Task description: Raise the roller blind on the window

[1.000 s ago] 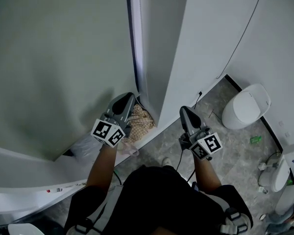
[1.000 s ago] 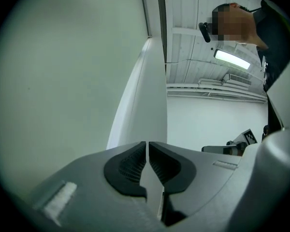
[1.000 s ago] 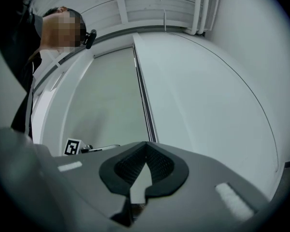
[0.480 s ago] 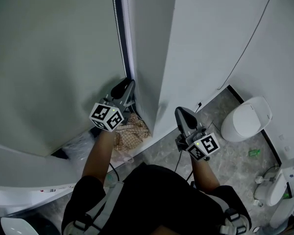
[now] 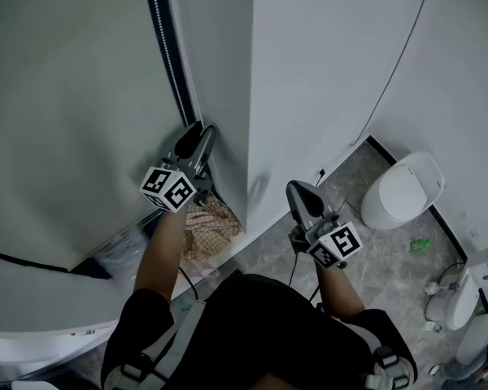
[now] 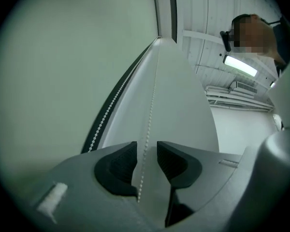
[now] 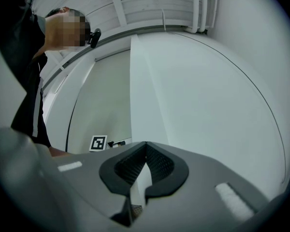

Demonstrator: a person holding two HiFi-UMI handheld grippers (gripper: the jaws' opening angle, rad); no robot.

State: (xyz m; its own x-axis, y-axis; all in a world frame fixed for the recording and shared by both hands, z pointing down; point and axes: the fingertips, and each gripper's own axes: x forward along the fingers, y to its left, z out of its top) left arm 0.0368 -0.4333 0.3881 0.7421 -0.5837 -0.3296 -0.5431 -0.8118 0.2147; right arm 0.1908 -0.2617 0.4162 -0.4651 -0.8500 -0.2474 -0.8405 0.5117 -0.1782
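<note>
The grey-green roller blind (image 5: 73, 96) covers the window at the left. Its white bead chain (image 5: 169, 51) hangs along the dark strip at the blind's right edge. My left gripper (image 5: 197, 136) is raised to that strip. In the left gripper view one strand of the bead chain (image 6: 150, 110) runs between the jaws of the left gripper (image 6: 146, 151), which have just been opening; the pads stand apart from it. A second strand (image 6: 113, 105) follows the dark strip. My right gripper (image 5: 301, 195) hangs lower by the white wall, shut and empty, as the right gripper (image 7: 145, 151) also shows.
A white wall pillar (image 5: 309, 71) stands right of the blind, with a thin cable (image 5: 398, 63) running down it. A checked cloth (image 5: 207, 222) lies at its foot. A toilet (image 5: 403, 189) and white fixtures (image 5: 472, 291) sit on the floor at right.
My left gripper has moved up and forward to the blind's edge beside the bead chain. The right gripper has shifted only a little.
</note>
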